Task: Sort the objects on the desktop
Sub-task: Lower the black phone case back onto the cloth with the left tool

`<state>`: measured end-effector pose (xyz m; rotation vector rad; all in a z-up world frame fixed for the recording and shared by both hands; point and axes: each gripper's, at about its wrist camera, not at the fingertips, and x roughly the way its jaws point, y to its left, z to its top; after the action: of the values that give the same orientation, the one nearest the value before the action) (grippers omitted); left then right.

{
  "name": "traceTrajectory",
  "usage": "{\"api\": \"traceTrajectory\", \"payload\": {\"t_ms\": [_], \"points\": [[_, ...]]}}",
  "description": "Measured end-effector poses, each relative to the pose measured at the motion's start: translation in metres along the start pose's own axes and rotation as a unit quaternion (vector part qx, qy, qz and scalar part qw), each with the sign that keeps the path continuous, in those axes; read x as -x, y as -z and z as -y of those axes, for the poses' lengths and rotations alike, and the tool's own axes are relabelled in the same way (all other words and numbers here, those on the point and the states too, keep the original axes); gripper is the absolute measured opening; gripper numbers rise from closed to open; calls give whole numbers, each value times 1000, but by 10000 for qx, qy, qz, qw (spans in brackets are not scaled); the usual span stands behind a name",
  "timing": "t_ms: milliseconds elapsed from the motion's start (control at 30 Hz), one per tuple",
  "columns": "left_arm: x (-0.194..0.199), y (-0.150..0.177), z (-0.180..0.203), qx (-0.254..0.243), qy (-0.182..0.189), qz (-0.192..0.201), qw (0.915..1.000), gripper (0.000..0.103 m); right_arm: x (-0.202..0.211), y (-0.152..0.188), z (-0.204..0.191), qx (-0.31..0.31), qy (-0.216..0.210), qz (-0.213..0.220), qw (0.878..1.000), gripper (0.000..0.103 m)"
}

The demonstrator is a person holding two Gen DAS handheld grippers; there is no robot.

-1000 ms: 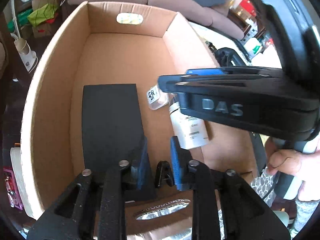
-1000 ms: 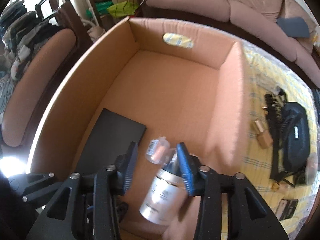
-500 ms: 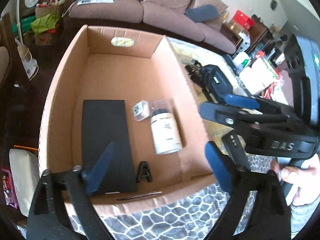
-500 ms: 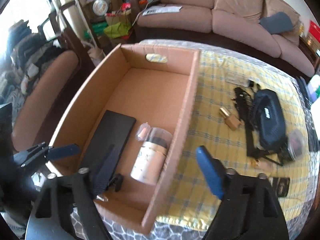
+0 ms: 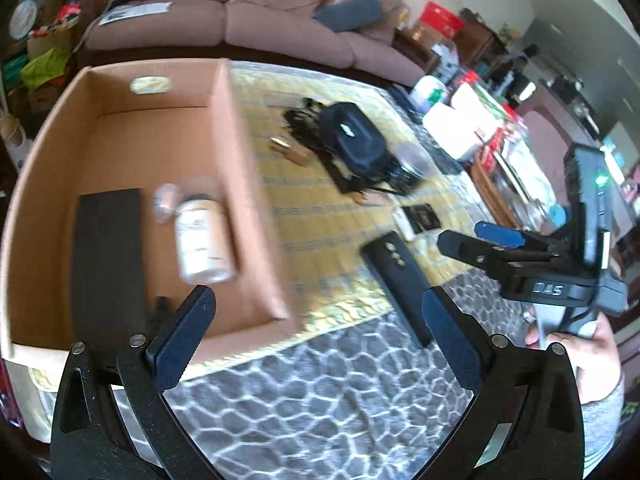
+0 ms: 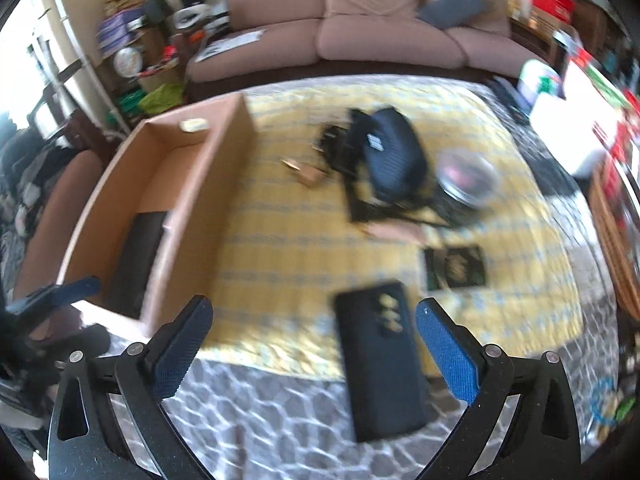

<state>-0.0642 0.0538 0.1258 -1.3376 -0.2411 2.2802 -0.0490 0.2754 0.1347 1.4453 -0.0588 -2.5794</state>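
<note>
Your left claw [image 5: 316,320]: spread wide, empty.
Your right claw [image 6: 314,334]: spread wide, empty, above black phone [image 6: 380,364].
Cardboard box [image 5: 240,184]: holds white bottle [image 5: 202,240].

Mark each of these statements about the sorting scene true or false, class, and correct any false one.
1. The white bottle lies on its side inside the cardboard box. True.
2. The right gripper is clamped on the black phone. False: its jaws are wide open and hold nothing.
3. The dark pouch sits on the yellow cloth, outside the box. True.
4. The left gripper holds the flat black item. False: it is open, and that item lies in the box.
</note>
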Motion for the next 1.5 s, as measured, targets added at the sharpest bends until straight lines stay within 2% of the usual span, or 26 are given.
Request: {"api": "traceTrajectory", "payload": {"t_ms": [167, 300, 400, 533, 733, 833, 1033, 1200, 1267, 1500], "points": [[-25, 13, 48, -348, 78, -166, 9992, 103, -3, 28, 55, -574, 141, -14, 9983, 103], [-62, 26, 78, -466, 48, -405, 9981, 103, -6, 42, 94, -952, 225, 31, 9952, 103], [-98, 29, 90, -197, -82, -497, 9985, 103, -7, 49, 115, -1150, 346, 117, 9927, 103], [-139, 29, 98, 218, -253, -534, 9980, 103, -8, 58, 143, -1573, 300, 329, 9865, 103], [-188, 26, 122, 50, -884, -616, 9942, 103, -13, 70, 174, -1890, 425, 427, 9801, 103], [-205, 27, 134, -66, -1272, -556, 9903, 103, -18, 76, 184, -2043, 317, 415, 9775, 103], [-224, 36, 153, -437, -2049, -440, 9768, 103, -13, 76, 191, -2088, 381, 506, 9759, 103], [-222, 39, 151, -360, -2035, -397, 9776, 101, -16, 75, 189, -1994, 473, 449, 9777, 103], [-219, 37, 150, -384, -1990, -379, 9785, 92, -16, 74, 187, -1954, 486, 445, 9785, 103], [-194, 35, 129, -269, -1337, -393, 9899, 84, -19, 72, 183, -1922, 500, 471, 9790, 103]]}}
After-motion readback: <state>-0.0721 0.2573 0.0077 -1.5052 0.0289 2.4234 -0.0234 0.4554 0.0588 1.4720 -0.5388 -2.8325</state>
